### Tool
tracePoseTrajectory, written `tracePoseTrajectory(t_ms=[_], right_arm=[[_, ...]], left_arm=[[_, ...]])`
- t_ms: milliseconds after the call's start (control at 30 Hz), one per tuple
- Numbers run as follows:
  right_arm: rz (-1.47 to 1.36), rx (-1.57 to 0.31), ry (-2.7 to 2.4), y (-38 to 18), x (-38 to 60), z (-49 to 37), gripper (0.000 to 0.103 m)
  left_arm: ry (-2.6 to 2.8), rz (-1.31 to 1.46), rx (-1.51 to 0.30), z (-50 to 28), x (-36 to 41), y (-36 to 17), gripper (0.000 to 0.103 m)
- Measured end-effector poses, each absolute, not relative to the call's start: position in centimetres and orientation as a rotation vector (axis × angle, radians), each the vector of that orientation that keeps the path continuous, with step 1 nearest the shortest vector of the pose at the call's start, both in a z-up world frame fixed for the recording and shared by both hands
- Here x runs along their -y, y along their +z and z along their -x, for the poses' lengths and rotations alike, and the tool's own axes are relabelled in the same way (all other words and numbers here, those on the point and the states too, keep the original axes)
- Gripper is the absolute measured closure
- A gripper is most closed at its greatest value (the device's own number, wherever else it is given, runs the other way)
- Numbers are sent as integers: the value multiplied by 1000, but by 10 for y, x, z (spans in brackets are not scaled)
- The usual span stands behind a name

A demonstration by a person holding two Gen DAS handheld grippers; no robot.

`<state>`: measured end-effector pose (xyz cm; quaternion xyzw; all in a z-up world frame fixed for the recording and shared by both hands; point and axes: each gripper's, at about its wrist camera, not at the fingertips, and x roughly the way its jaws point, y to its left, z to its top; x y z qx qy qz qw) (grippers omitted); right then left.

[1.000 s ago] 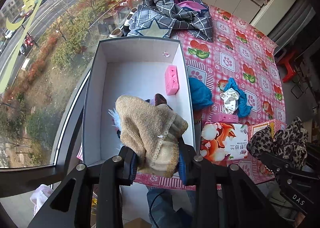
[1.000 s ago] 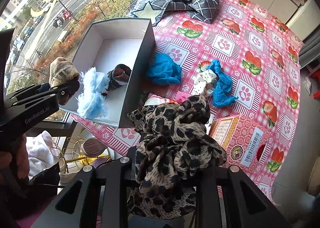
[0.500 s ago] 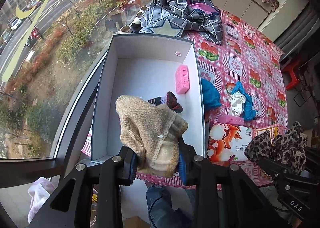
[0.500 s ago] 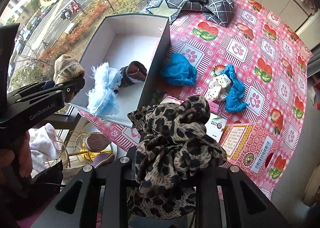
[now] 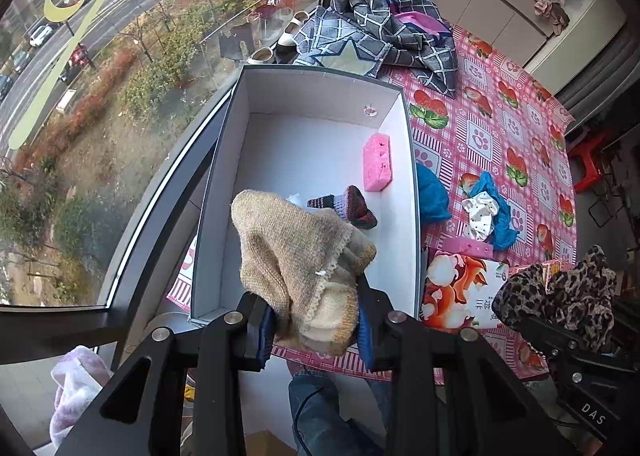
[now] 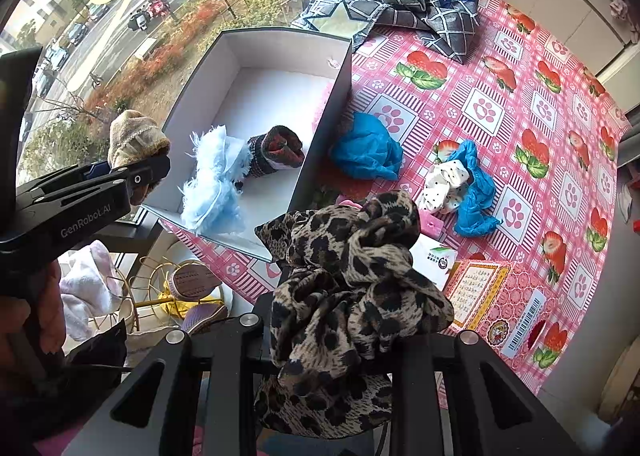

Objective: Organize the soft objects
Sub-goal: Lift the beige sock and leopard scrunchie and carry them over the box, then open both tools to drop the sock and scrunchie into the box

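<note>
My left gripper (image 5: 316,332) is shut on a beige knitted hat (image 5: 296,256) and holds it above the near end of an open grey box (image 5: 224,184). The box holds a pink sponge (image 5: 377,164), a dark patterned sock (image 5: 348,206) and a light blue fluffy cloth (image 6: 216,184). My right gripper (image 6: 332,340) is shut on a leopard-print scarf (image 6: 352,288), near the table's front edge, right of the box (image 6: 324,124). The left gripper with the hat (image 6: 132,136) shows at the left of the right wrist view.
On the pink patterned tablecloth (image 6: 520,104) lie a blue cloth (image 6: 366,146), a blue and white spotted bundle (image 6: 460,184), a tissue pack (image 5: 464,292) and a grey checked blanket (image 5: 384,32) at the far end. A window runs along the left.
Both grippers have moved back and up a little, so the box and table look farther away. The hat and the scarf stay gripped.
</note>
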<state>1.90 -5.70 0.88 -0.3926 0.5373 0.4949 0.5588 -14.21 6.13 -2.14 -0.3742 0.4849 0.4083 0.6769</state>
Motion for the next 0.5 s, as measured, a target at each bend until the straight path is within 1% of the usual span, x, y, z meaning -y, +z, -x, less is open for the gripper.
tracePoseTrajectory(t_ms=[500], right_arm=[[952, -1258, 1203, 8, 39, -17, 76]], left_arm=[[946, 876, -1089, 149, -72, -25, 67]])
